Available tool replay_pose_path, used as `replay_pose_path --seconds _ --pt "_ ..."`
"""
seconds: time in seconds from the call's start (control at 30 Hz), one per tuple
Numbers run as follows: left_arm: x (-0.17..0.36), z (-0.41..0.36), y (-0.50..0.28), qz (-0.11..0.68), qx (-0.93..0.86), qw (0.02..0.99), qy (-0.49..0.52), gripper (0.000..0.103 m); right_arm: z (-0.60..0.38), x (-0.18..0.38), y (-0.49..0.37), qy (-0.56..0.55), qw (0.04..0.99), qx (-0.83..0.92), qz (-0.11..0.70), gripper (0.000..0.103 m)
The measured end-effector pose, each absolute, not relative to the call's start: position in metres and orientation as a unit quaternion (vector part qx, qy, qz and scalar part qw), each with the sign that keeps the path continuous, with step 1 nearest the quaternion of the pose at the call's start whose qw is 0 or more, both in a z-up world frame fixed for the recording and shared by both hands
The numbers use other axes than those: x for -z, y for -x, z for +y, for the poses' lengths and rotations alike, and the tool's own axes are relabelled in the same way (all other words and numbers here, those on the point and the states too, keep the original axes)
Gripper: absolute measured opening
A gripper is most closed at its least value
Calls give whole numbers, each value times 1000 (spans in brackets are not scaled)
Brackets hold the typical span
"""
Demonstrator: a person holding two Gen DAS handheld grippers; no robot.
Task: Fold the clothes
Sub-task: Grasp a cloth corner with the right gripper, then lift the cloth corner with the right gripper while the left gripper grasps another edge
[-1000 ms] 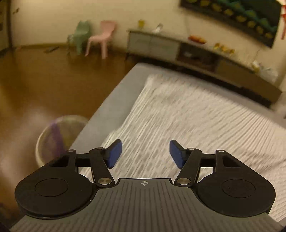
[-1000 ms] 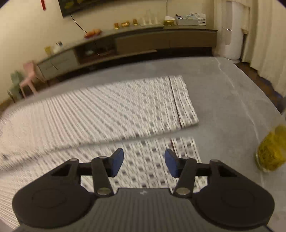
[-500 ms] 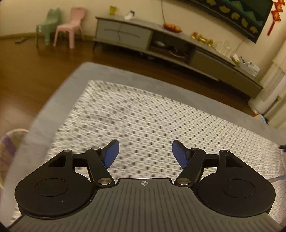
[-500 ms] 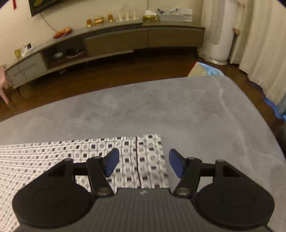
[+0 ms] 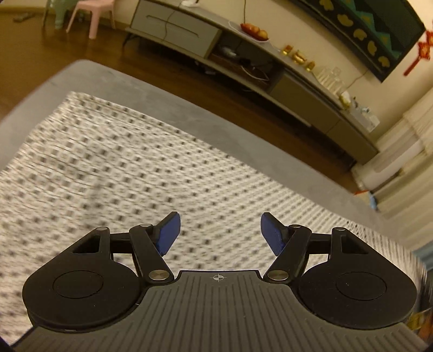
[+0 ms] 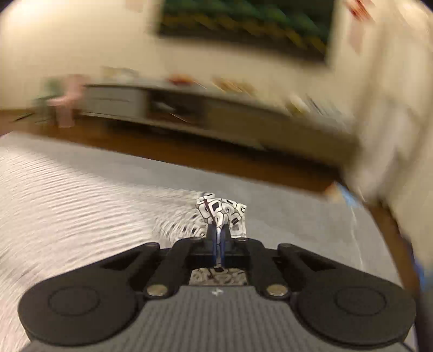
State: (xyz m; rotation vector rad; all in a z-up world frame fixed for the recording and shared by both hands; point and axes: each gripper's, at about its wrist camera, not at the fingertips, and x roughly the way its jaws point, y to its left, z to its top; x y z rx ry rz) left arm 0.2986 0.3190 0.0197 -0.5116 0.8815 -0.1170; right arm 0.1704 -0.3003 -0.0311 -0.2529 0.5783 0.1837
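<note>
A white cloth with a black square pattern lies spread flat on a grey padded surface. My left gripper is open and empty, hovering just above the cloth. My right gripper is shut on a corner of the cloth, which bunches up above the blue fingertips. The rest of the cloth trails off to the left in the right wrist view, which is blurred by motion.
A long low TV cabinet runs along the far wall, with small pink and green chairs at its left. Wooden floor surrounds the grey surface. Pale curtains hang at the right.
My right gripper has closed on the cloth's corner and lifted it, swinging quickly. My left gripper stays open and has shifted rightward over the cloth.
</note>
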Motion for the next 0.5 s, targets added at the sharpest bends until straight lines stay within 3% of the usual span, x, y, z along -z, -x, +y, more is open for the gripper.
replay_pose_path --seconds 0.2,0.5 --pt "-4 288 -326 427 70 851 297 69 -261 50 -62 241 920 -146 274 3" --pt "34 256 -357 456 69 827 322 71 -273 61 -50 193 923 -148 298 3"
